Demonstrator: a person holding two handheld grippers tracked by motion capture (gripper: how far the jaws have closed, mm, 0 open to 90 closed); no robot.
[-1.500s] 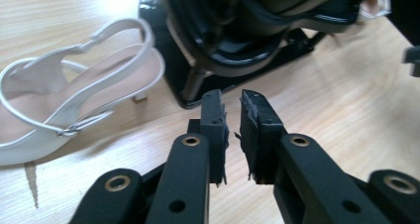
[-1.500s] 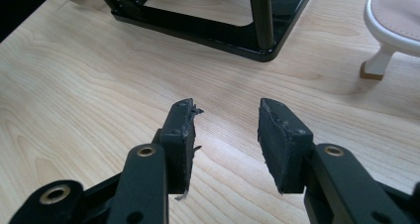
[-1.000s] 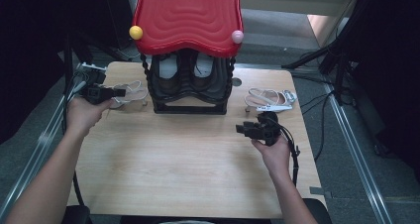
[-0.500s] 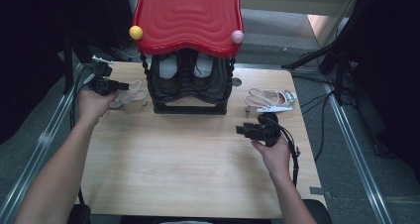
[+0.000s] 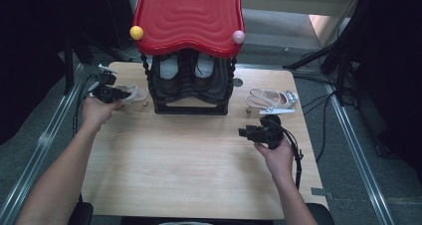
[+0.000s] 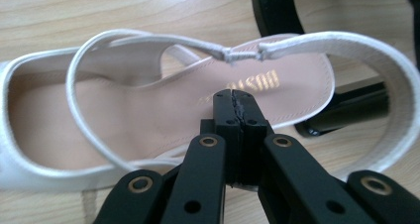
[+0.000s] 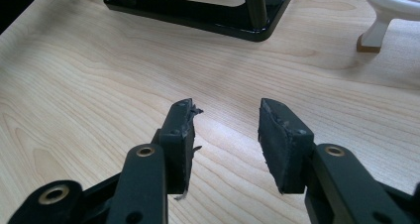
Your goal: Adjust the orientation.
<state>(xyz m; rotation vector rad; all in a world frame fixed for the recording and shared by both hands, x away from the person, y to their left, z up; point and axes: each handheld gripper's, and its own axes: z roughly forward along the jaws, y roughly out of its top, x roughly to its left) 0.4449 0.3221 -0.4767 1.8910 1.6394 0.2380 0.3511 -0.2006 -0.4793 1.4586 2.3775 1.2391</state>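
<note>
A white strappy sandal (image 5: 134,92) lies on the wooden table (image 5: 189,160) left of a black shoe rack (image 5: 189,108) with a red wavy top (image 5: 189,16). My left gripper (image 5: 117,93) is right at this sandal. In the left gripper view its jaws are shut (image 6: 236,97) and their tip hovers over the pink insole (image 6: 148,115), below the thin straps, with nothing seen between them. A second white sandal (image 5: 271,99) lies right of the rack. My right gripper (image 5: 245,132) stands open in front of it, over bare wood (image 7: 225,120), holding nothing.
Dark shoes (image 5: 171,75) sit inside the rack. A yellow ball (image 5: 136,33) and a pink ball (image 5: 238,36) mark the red top's corners. The rack's base (image 7: 198,11) and the sandal's heel (image 7: 376,33) lie beyond the right jaws. Cables trail off the table's right side.
My left hand has come down and slightly to the right, closer onto the left sandal. The right hand has stayed where it was.
</note>
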